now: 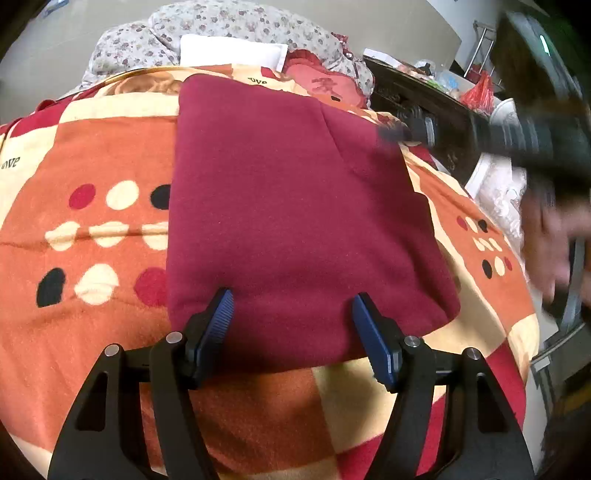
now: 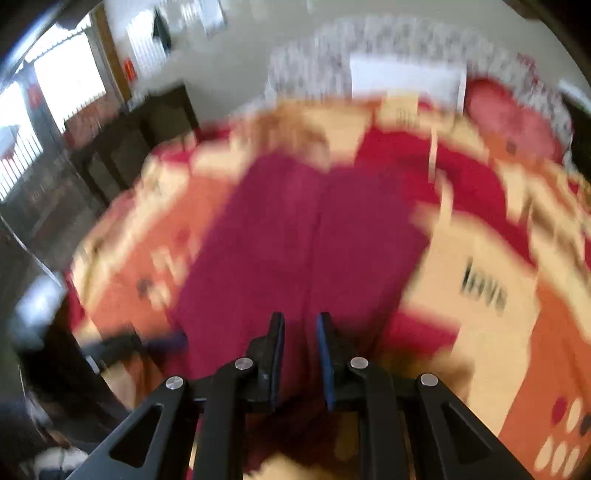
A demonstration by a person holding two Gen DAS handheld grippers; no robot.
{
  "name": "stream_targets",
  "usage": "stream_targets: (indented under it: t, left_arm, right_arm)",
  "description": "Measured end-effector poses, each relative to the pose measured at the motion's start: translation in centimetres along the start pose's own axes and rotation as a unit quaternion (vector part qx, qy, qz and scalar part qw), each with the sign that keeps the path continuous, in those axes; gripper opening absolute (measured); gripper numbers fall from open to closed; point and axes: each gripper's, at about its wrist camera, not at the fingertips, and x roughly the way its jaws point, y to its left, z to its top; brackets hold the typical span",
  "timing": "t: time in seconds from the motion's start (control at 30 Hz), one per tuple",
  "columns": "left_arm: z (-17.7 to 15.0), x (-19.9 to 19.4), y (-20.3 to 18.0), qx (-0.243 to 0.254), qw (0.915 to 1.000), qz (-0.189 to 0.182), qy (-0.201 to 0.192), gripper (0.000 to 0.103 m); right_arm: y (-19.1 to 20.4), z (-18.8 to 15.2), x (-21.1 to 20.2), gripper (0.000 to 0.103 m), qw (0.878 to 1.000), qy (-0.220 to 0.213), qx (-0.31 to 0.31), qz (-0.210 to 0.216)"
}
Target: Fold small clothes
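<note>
A maroon garment (image 1: 295, 206) lies flat on the patterned blanket (image 1: 92, 155) and looks folded into a rough rectangle. My left gripper (image 1: 291, 306) hangs over its near edge, open, with nothing between the blue pads (image 1: 221, 314). In the left wrist view my right gripper (image 1: 391, 133) shows as a dark blur at the garment's far right edge. In its own blurred view the right gripper (image 2: 300, 325) has its jaws only a narrow gap apart over the maroon garment (image 2: 295, 229). Maroon shows in that gap; whether the pads press on cloth I cannot tell.
A floral quilt (image 1: 229, 33), a white pillow (image 1: 232, 53) and a red cushion (image 1: 317, 77) sit at the bed's far end. Dark wooden furniture (image 1: 417, 99) with clutter stands to the right of the bed. A person's hand (image 1: 550, 236) shows blurred at the right.
</note>
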Motion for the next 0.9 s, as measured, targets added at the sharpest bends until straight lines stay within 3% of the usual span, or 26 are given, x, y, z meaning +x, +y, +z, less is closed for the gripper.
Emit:
stream_targets:
  t: [0.1, 0.2, 0.27, 0.37, 0.47, 0.63, 0.9]
  left_arm:
    - [0.2, 0.2, -0.1, 0.001, 1.0, 0.001, -0.002, 0.067]
    - [0.2, 0.3, 0.2, -0.003, 1.0, -0.006, -0.004, 0.067]
    - [0.2, 0.2, 0.0, -0.002, 1.0, -0.002, -0.004, 0.067]
    - [0.2, 0.3, -0.2, 0.006, 1.0, 0.007, -0.004, 0.068]
    - [0.4, 0.5, -0.8, 0.021, 0.9998, 0.005, 0.002, 0.081]
    - [0.4, 0.7, -1.9, 0.05, 0.9985, 0.022, 0.007, 0.089]
    - [0.8, 0.7, -1.4, 0.037, 0.9993, 0.006, 0.006, 0.09]
  right_arm:
    - [-0.9, 2.7, 2.3, 0.018, 0.999, 0.006, 0.012, -0.048]
    - [-3.0, 1.4, 8.9, 0.017, 0.991, 0.107, 0.018, -0.08]
    - [-3.3, 0.6, 9.1, 0.017, 0.995, 0.071, 0.025, -0.072]
    - [-3.0, 0.6, 8.3, 0.019, 0.994, 0.071, 0.029, -0.08]
    - [-2.2, 0.5, 7.8, 0.021, 0.993, 0.072, 0.019, -0.092]
    - [-3.7, 0.8, 7.4, 0.026, 0.992, 0.062, 0.09, -0.055]
    - [-2.5, 0.5, 7.7, 0.027, 0.995, 0.049, 0.046, -0.073]
